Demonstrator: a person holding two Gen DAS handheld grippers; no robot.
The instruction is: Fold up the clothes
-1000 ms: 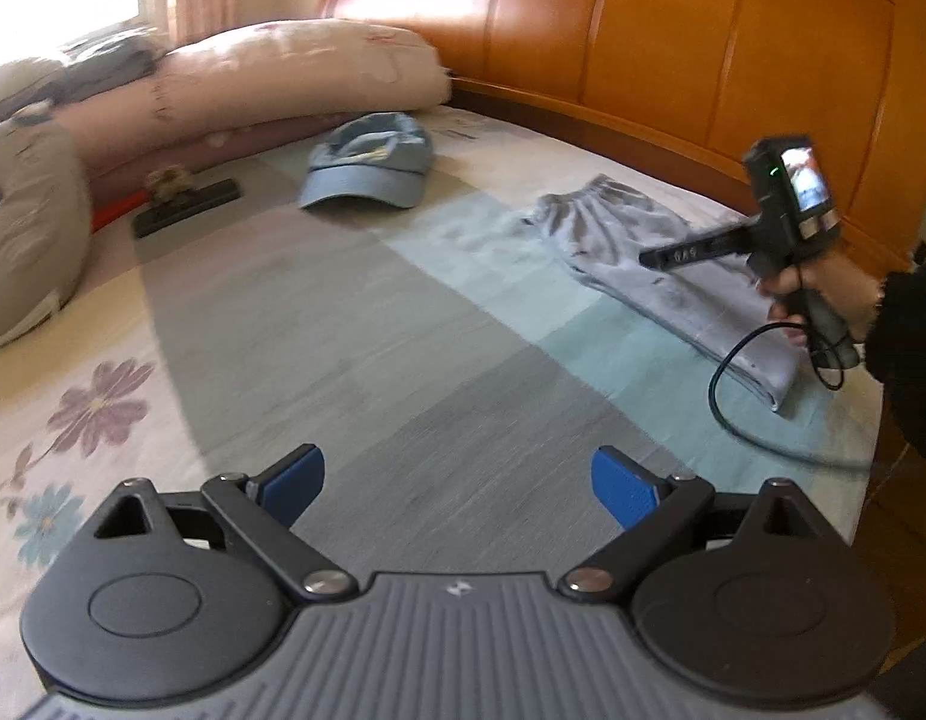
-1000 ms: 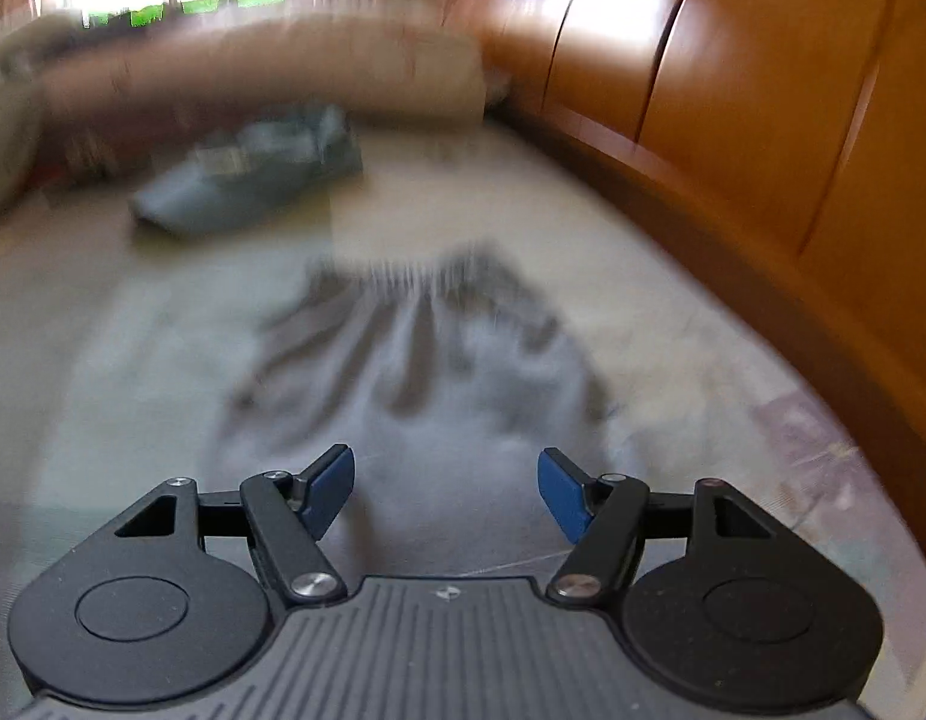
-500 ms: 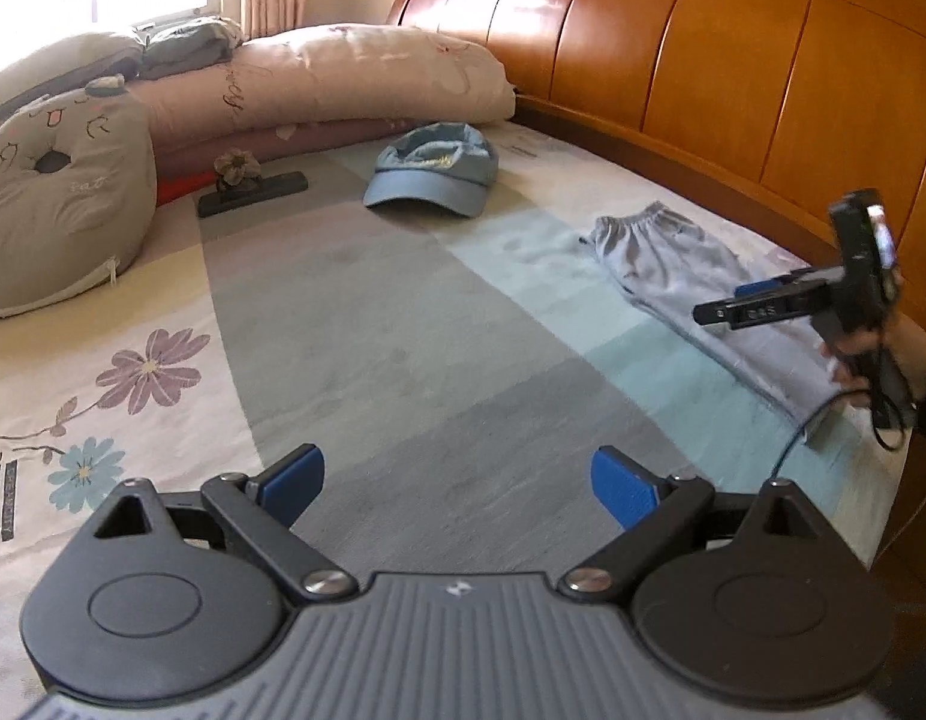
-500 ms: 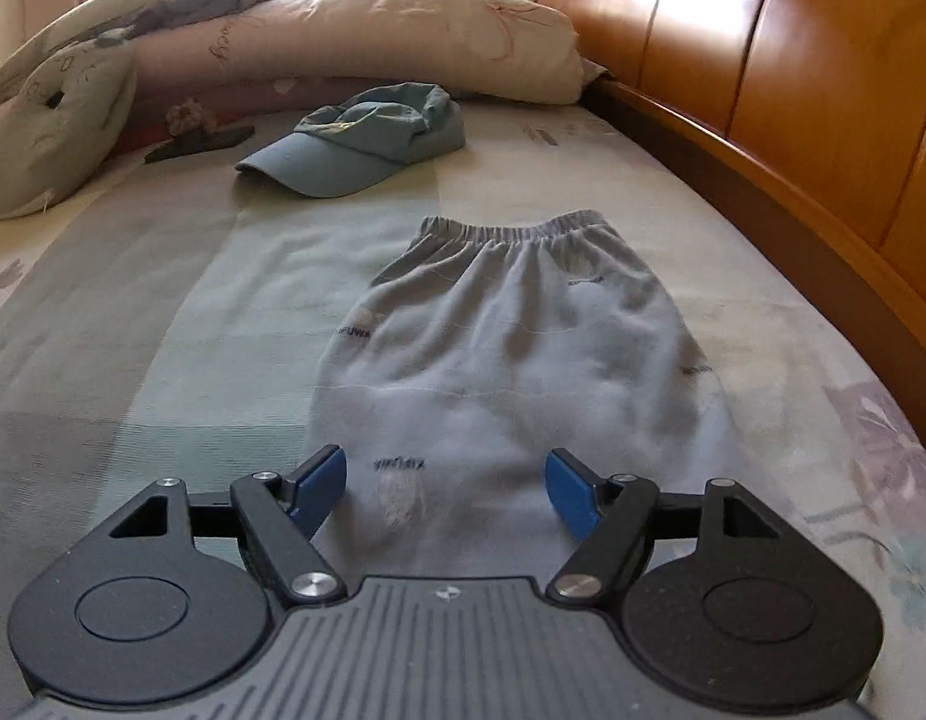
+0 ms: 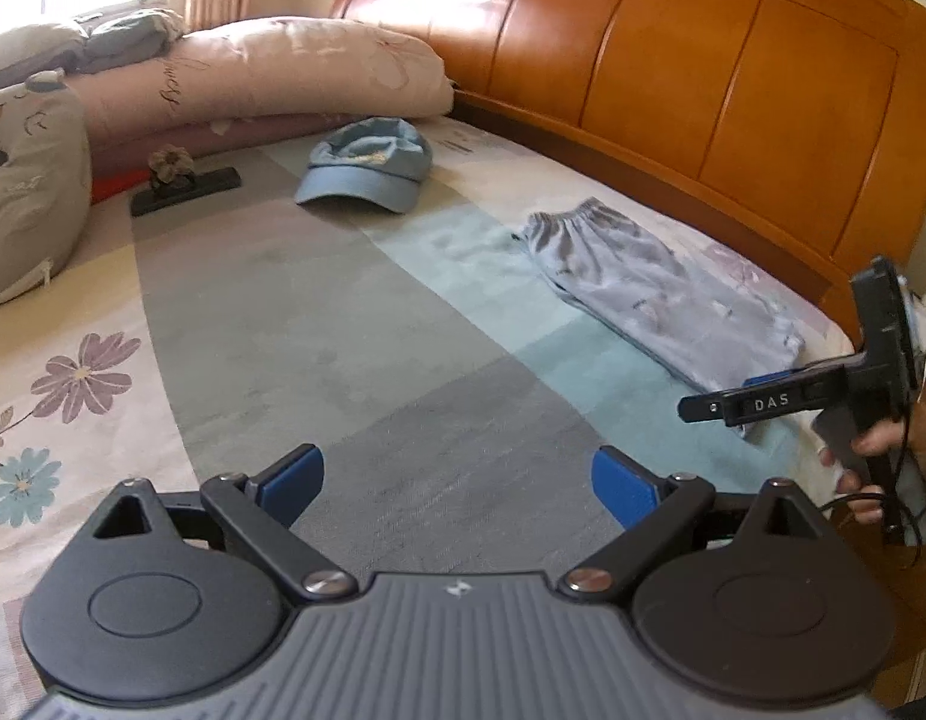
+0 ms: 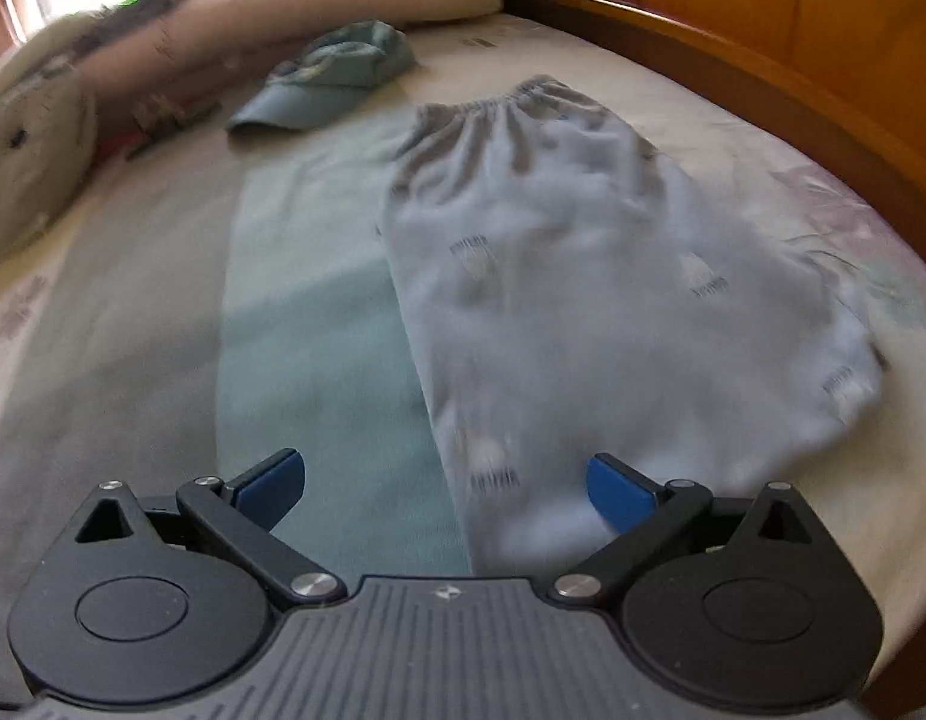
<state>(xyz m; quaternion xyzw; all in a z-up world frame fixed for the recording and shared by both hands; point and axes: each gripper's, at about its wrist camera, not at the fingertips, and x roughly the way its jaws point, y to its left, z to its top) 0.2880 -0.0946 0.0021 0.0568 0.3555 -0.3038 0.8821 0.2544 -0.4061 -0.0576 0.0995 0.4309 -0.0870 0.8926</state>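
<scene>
At the far left of my left wrist view a grey cushion (image 5: 25, 204) leans at the edge of the bed (image 5: 355, 324), and behind it long pink pillows (image 5: 271, 78) are stacked along the window side. In front of the pillows lies a flat dark object (image 5: 187, 187) with a small brownish lump on it (too small for me to tell what it is). A blue cap (image 5: 367, 165) sits just to the right of that, brim toward me.

My left hand-held gripper (image 5: 457, 477) hangs over the grey stripe of the bedspread, blue pads (image 5: 292, 477) spread wide with only bare cover between them.

Further right, the grey trousers (image 5: 655, 294) lie flat and folded lengthwise, waistband toward the cap, close along the wooden headboard (image 5: 673, 60). Cap and trousers are well apart, with open bedspread between them.

At the right edge my right hand (image 5: 883, 450) holds the other tool, its cable (image 5: 853, 501) looping below. In the right wrist view, which is slightly blurred, my right hand-held gripper (image 6: 445, 483) sits over the near end of the trousers (image 6: 583, 276), its jaws opening, pressing on nothing. The cloth runs under the right pad (image 6: 619, 489), while the left pad is over the teal stripe. Between the pads and the garment I see no obstruction; the cap (image 6: 331, 84) lies beyond the waistband, to the left.
</scene>
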